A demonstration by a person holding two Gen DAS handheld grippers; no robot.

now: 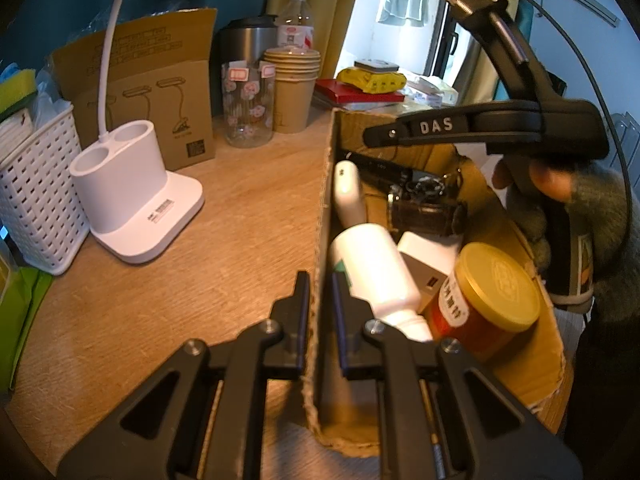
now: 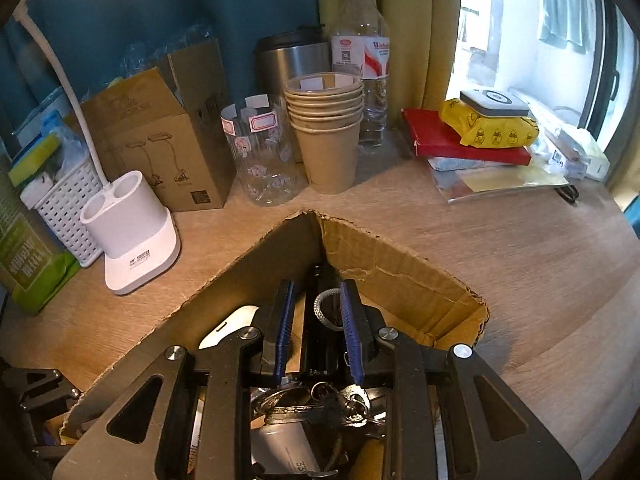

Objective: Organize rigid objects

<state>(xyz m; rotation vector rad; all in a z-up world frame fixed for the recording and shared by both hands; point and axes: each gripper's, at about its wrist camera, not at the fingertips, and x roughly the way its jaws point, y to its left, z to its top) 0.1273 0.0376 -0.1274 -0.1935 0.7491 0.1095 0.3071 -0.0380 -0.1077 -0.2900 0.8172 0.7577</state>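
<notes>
A cardboard box (image 1: 325, 168) on the wooden desk holds a white bottle (image 1: 374, 268), a yellow-lidded jar (image 1: 486, 294), a slim white tube (image 1: 347, 192), a dark case (image 1: 424, 214) and a black flashlight (image 1: 380, 166). My left gripper (image 1: 320, 296) is shut on the box's left wall, one finger on each side. My right gripper (image 2: 316, 320) reaches down into the box (image 2: 400, 264); its blue pads stand close on either side of a black flashlight (image 2: 326, 312), above a bunch of keys (image 2: 332, 400). The right gripper's body shows in the left wrist view (image 1: 480, 128).
A white lamp base (image 1: 132, 196), white basket (image 1: 36, 200), brown carton (image 1: 152, 92), clear jar (image 1: 248, 104), stacked paper cups (image 1: 294, 88), steel tumbler (image 2: 292, 60) and water bottle (image 2: 362, 64) line the back. Red book and yellow pack (image 2: 488, 128) lie right.
</notes>
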